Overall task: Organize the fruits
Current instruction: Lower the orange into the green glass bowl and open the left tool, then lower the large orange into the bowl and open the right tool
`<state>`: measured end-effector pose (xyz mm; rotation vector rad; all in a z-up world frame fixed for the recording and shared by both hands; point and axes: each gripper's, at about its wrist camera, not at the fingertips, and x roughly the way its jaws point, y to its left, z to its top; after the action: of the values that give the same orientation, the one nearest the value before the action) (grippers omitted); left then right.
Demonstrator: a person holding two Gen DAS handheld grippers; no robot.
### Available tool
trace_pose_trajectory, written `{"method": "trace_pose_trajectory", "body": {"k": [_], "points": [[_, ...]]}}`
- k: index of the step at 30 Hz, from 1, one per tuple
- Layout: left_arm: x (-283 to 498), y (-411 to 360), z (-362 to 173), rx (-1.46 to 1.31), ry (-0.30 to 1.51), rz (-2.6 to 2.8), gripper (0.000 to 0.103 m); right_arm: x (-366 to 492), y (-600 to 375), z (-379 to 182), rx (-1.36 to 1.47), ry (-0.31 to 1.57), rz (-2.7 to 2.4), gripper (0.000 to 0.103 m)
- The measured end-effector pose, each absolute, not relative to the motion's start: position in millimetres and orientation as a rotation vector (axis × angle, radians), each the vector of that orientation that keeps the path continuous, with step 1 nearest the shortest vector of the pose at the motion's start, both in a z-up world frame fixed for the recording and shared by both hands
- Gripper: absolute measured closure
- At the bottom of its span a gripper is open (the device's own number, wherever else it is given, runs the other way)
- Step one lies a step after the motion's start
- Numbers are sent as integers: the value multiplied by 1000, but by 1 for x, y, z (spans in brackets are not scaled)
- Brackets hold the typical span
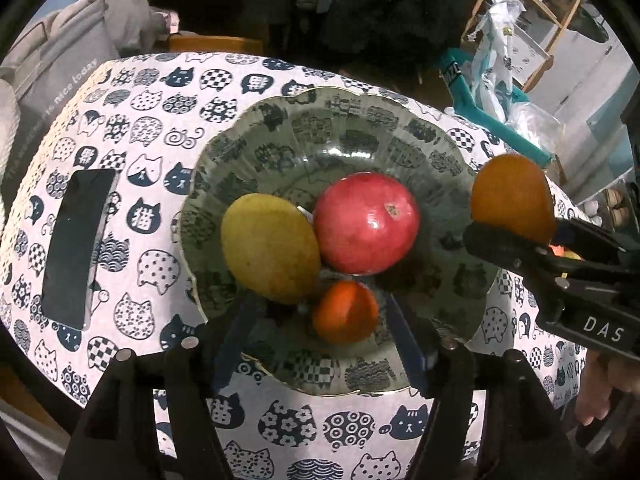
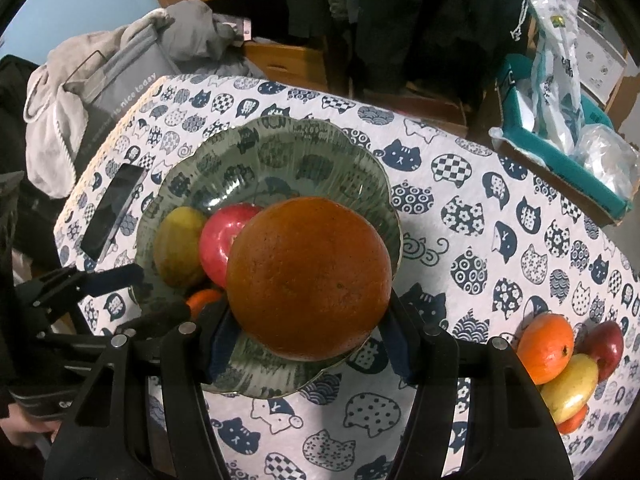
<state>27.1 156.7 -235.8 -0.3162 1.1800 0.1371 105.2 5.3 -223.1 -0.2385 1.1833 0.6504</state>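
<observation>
Over the patterned plate [image 2: 280, 140], my right gripper [image 2: 308, 344] was clamped on a big orange [image 2: 308, 280], pads pressing its two sides, fruit carried clear of the plate and not yet set down. From the right wrist view the orange hung above the near right part of the plate, covering part of the red apple [image 2: 224, 236]. From the left wrist view the same orange [image 1: 512, 196] sat at the plate's right rim [image 1: 460, 152], so the drop spot lay down and a bit left of it, toward the bare floor of the plate behind and right of the apple [image 1: 366, 222].

My left gripper [image 1: 320, 344] had its fingers apart, straddling a small tangerine [image 1: 346, 312] that rested in the plate; pads not pressing it as far as I could tell. Beside it a yellow-green mango [image 1: 270, 248] lay touching the apple, long axis running from far left to near right.

Judgement: right hand was nearer the open slot, left hand needed to back off first or the two grippers would crowd. Leftover fruits [image 2: 568, 364] sat in a pile on the desk [image 2: 480, 208], well right of the plate. Phone [image 1: 76, 248] lay on the desk left of the plate, out of the way.
</observation>
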Motion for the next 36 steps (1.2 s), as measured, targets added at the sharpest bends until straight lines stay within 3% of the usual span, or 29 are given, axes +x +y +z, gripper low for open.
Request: {"method": "trace_pose_trajectory", "body": {"k": [22, 36], "points": [[16, 187, -225, -362, 1146, 248, 34, 93, 21, -254, -325, 1290, 675, 37], [14, 189, -214, -366, 1113, 256, 34, 90, 15, -228, -279, 1235, 704, 32]]}}
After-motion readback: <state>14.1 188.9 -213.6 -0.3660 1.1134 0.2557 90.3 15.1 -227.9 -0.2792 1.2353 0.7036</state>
